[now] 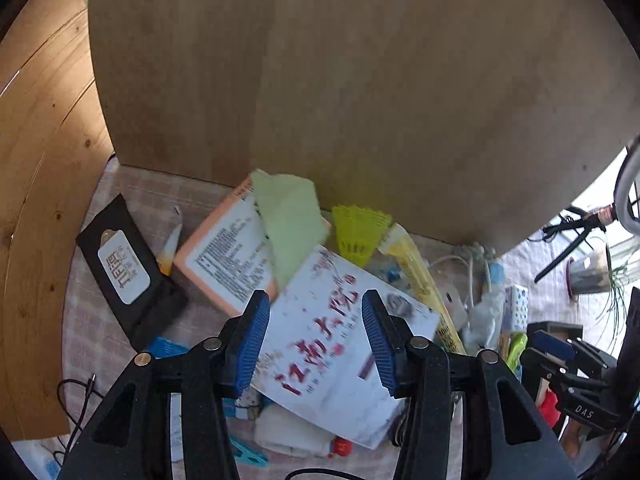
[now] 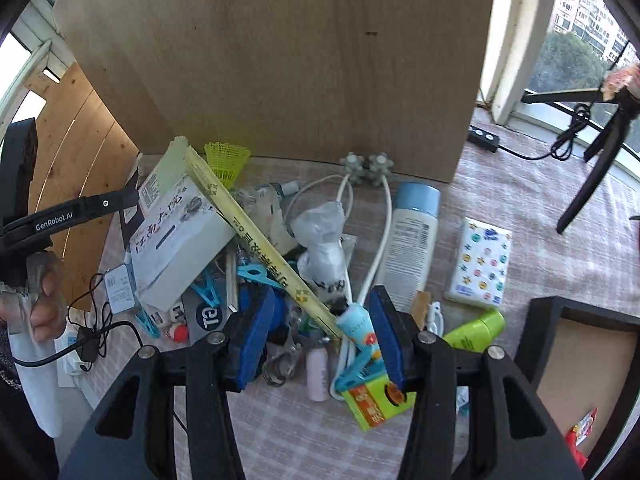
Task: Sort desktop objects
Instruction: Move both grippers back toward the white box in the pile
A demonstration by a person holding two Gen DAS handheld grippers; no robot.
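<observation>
The pile [image 2: 304,264] of desktop objects is lying on a checked cloth [image 2: 540,208] in front of an upright board [image 2: 280,60], filling the middle of both views. At its left a white book [image 1: 344,344] with red characters is leaning over an orange box [image 1: 224,256] and a green cloth [image 1: 292,220]; a yellow shuttlecock [image 1: 358,234] is sitting at the board's foot. In the right wrist view a long yellow box [image 2: 256,240] is slanting across the heap, with a blue-capped bottle [image 2: 412,240] and a tissue pack [image 2: 482,264] to its right. The left gripper [image 1: 316,344] is hovering over the book, jaws spread and empty — the right gripper [image 2: 324,340] is hanging likewise over a small tube [image 2: 356,326], jaws apart, pinching nothing. A black case [image 1: 124,272] is lying at centre left of the left wrist view. A hand [image 2: 44,300] is showing at the left edge of the right wrist view.
</observation>
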